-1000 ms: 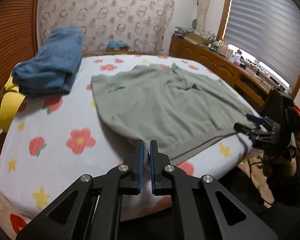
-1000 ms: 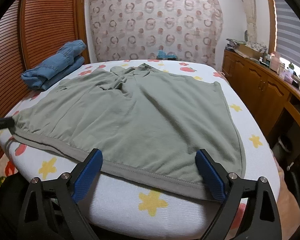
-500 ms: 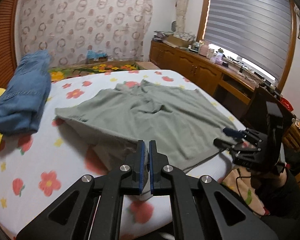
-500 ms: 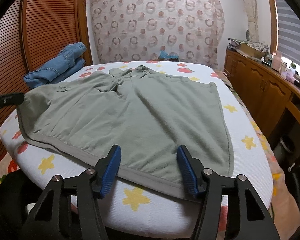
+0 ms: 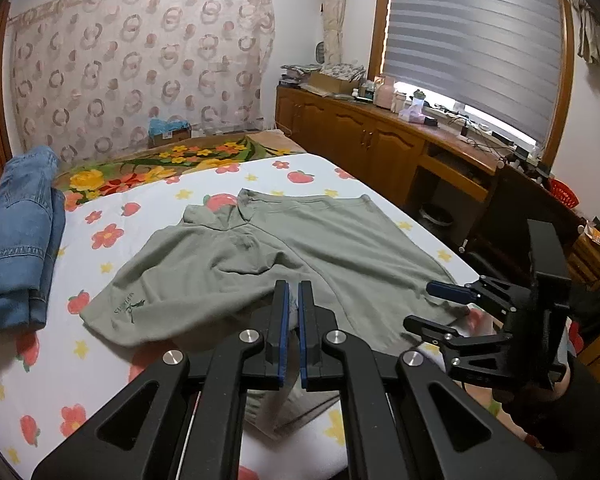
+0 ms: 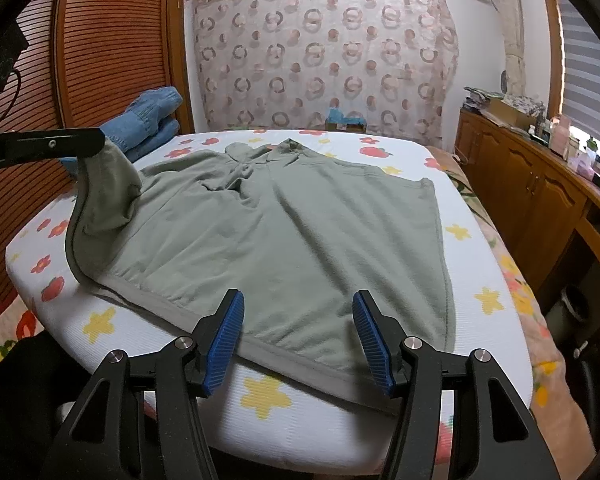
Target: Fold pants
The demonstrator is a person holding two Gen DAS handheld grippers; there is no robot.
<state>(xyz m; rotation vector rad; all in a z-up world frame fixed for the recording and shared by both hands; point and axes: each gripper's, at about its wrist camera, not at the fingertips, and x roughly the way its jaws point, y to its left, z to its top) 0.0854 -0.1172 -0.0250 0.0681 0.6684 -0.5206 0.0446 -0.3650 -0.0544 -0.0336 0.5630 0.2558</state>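
Green pants (image 6: pixel 284 232) lie spread on the bed (image 6: pixel 476 264), waistband along the near edge. Left claw (image 5: pixel 291 320) is clenched on the waistband's left corner and now holds it lifted clear of the mattress and carried inward over the pants; a second ago that corner was still pinned flat at the bed edge. In the right wrist view the raised cloth hangs from the left claw (image 6: pixel 94 142) as a drooping flap. Right claw (image 6: pixel 298 338) is released, jaws apart over the near waistband, narrower than a second ago when they were spread wide. From the left wrist view the right claw (image 5: pixel 424 306) sits at the pants' right edge. Folded jeans (image 5: pixel 18 248) stay at the bed's far left.
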